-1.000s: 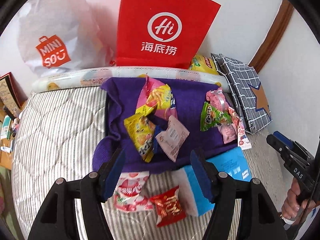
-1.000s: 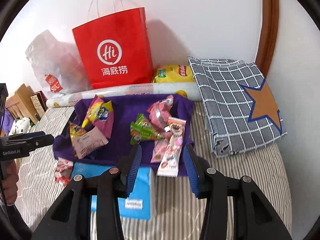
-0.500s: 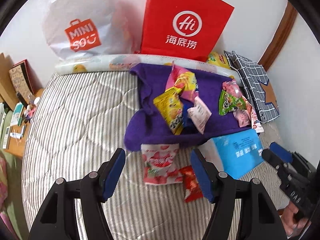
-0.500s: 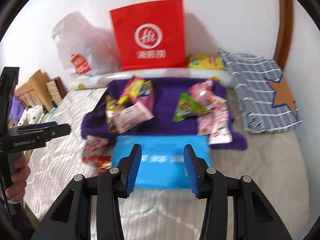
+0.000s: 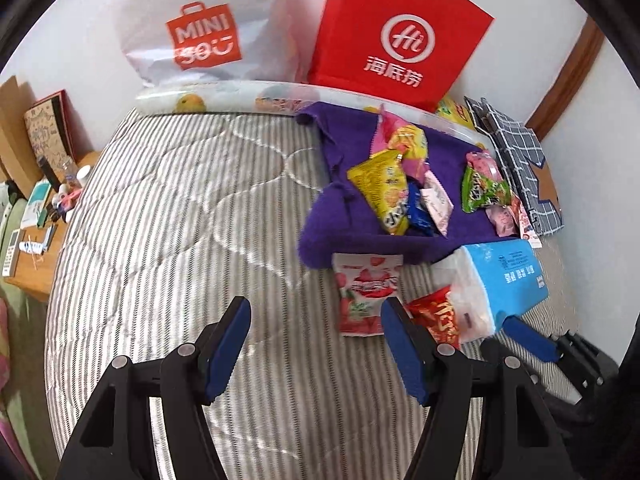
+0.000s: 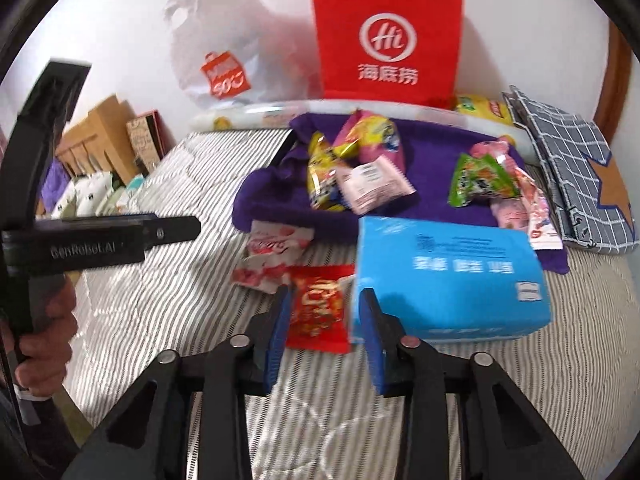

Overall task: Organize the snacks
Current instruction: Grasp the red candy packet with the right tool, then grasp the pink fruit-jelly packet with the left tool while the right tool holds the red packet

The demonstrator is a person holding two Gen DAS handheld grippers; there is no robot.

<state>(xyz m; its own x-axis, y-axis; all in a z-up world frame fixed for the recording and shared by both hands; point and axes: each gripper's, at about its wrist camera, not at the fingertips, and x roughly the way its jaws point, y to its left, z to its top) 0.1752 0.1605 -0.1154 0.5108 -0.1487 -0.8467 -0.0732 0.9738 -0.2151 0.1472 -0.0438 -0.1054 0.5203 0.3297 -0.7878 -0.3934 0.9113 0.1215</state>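
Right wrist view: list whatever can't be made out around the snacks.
- Blue box: print is motion-blurred, unreadable.
- Dark blue packet: mostly hidden in the left wrist view under the yellow packet and pale pink packet.
- Yellow bag: partly hidden behind the red paper bag.
- Nightstand items: too small.

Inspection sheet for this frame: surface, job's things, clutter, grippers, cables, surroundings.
Surface: striped quilted bed, purple cloth at its far end.
Job's things: snack packets on the cloth; strawberry packet and red packet on the quilt.
Clutter: blue box beside the red packet.
Grippers: left gripper open, empty; right gripper jaws have just been closing, apart, astride the red packet's near edge, contact unclear.
Cables: nothing seen.
Surroundings: red paper bag, white plastic bag, checked fabric bag, wall.
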